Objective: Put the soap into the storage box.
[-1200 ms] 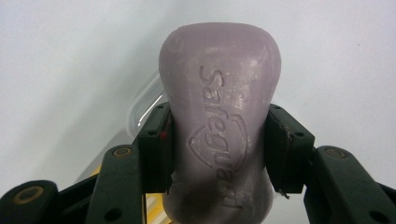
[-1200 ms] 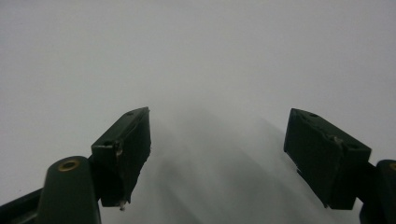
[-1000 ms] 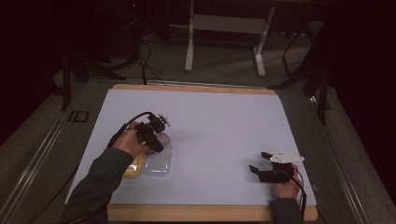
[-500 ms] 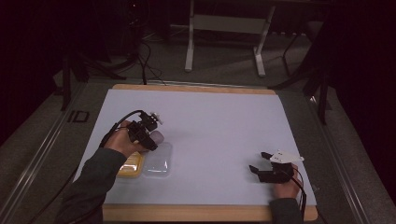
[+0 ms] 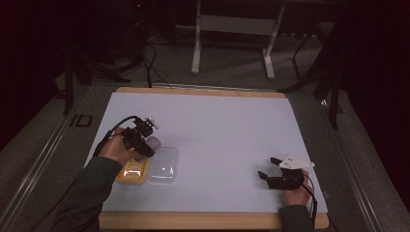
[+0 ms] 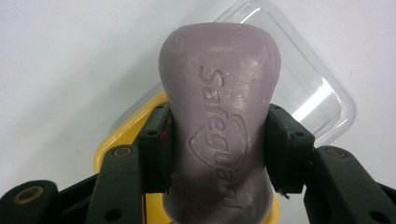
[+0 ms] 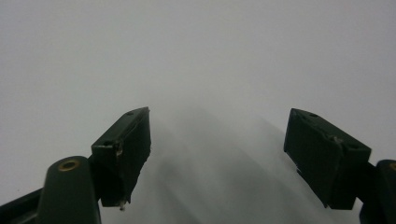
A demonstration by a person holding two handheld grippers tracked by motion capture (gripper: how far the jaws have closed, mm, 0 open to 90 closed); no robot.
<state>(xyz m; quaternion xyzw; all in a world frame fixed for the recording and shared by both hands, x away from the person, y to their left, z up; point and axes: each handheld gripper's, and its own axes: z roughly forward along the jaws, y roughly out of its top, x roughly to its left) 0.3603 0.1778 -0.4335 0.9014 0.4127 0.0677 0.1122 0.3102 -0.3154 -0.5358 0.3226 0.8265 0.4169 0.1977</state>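
My left gripper is shut on a pale purple bar of soap, stamped with a brand name, its pads pressing both sides. It hovers over a yellow soap dish with a clear plastic lid lying beside it on the right. In the left gripper view the yellow soap dish and the clear lid lie beneath the soap. My right gripper rests at the front right of the table, jaws wide apart with nothing between them. Its black fingers frame bare white surface.
A white sheet covers the wooden table. Beyond the far edge stand a metal frame stand and cables on the dark floor. A cable trails from my left gripper toward the table's left edge.
My left gripper carried the soap leftward and slightly away from me, uncovering the yellow dish. The right gripper stayed put.
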